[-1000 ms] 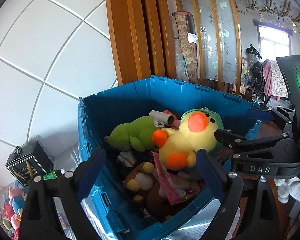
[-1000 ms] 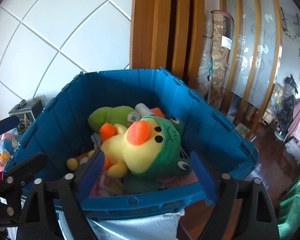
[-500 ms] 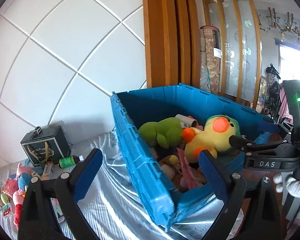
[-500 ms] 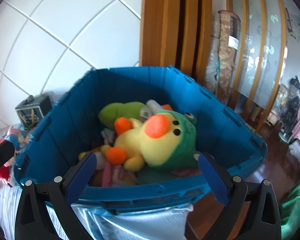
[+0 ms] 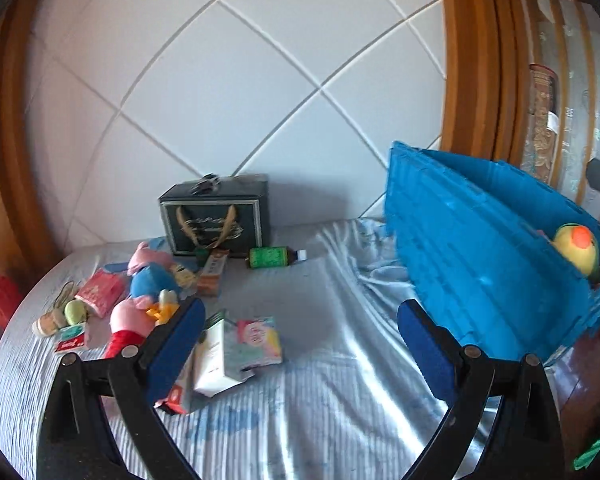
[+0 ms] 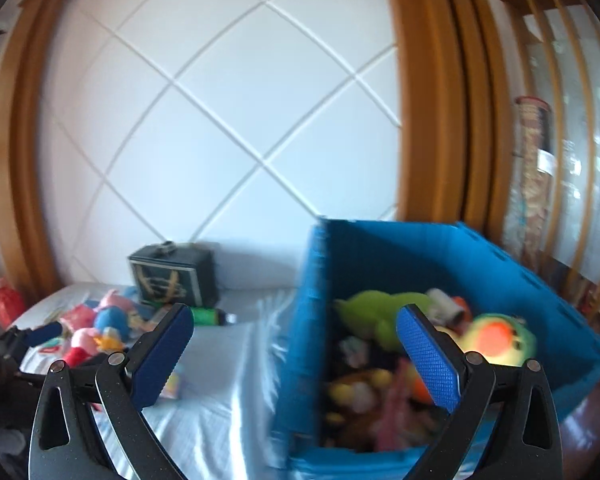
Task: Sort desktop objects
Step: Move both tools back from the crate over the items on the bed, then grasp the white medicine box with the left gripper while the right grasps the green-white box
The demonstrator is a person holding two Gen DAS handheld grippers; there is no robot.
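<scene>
A blue crate (image 5: 472, 264) (image 6: 500, 264) full of plush toys stands on the right of the cloth-covered table. A yellow duck plush (image 5: 576, 248) (image 6: 496, 340) and a green plush (image 6: 380, 312) lie in it. Loose items lie on the left: a pig plush (image 5: 148, 280) (image 6: 100, 328), a white carton (image 5: 216, 352), a pastel packet (image 5: 258, 338), a green bottle (image 5: 268, 257) (image 6: 206, 316). My left gripper (image 5: 300, 344) is open and empty above the cloth. My right gripper (image 6: 296, 356) is open and empty over the crate's left wall.
A dark gift box (image 5: 216, 216) (image 6: 172, 276) stands at the back against the white tiled wall. Small cards and a pink packet (image 5: 100, 292) lie at the far left. A wooden frame (image 5: 472, 60) rises behind the crate. The table edge drops off at the right.
Both grippers have swung left, away from the crate. The left view now faces the loose items on the cloth; the right view shows the crate's left wall. Both stay open.
</scene>
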